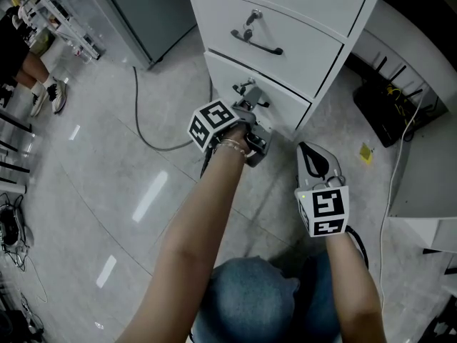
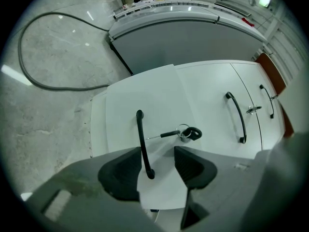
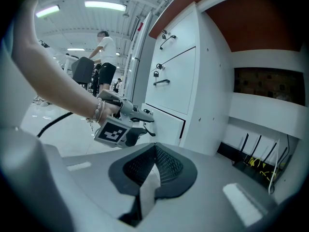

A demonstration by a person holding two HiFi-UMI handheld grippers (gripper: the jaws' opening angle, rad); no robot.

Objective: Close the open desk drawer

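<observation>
**Operator:** Where is the drawer [image 2: 161,100], and what is its condition?

**Technician:** It is the lowest drawer of the white cabinet [image 1: 335,48], directly ahead of the left gripper [image 2: 157,154]. In the left gripper view its front appears to stand slightly proud on the side toward the floor [image 2: 53,124]. In the right gripper view it looks almost flush. I cannot confirm that it is fully seated.

**Operator:** State of the jaws?

**Technician:** The left jaws are wide apart. The end of the black handle [image 2: 142,144] lies in the gap, close to the pad on the picture's left, and neither pad presses on it, so nothing is gripped. The right gripper [image 3: 154,148] is well back from the cabinet with its jaws together and empty.

**Operator:** How should the closing push be done?

**Technician:**
- Bear on the handle or on the flat front just beside it, near the middle of the drawer's width, so the drawer does not skew.
- Keep clear of the key [image 2: 189,133], which sticks out from the lock just beyond the handle. Side load could bend it.
- Push straight along the drawer's travel, steadily and without impact.
- Judge completion by comparing the front with the upper drawer [image 2: 212,105]. The two should sit in one plane.
- The cable [image 2: 29,69] on the floor lies well to one side and should not interfere.
</observation>
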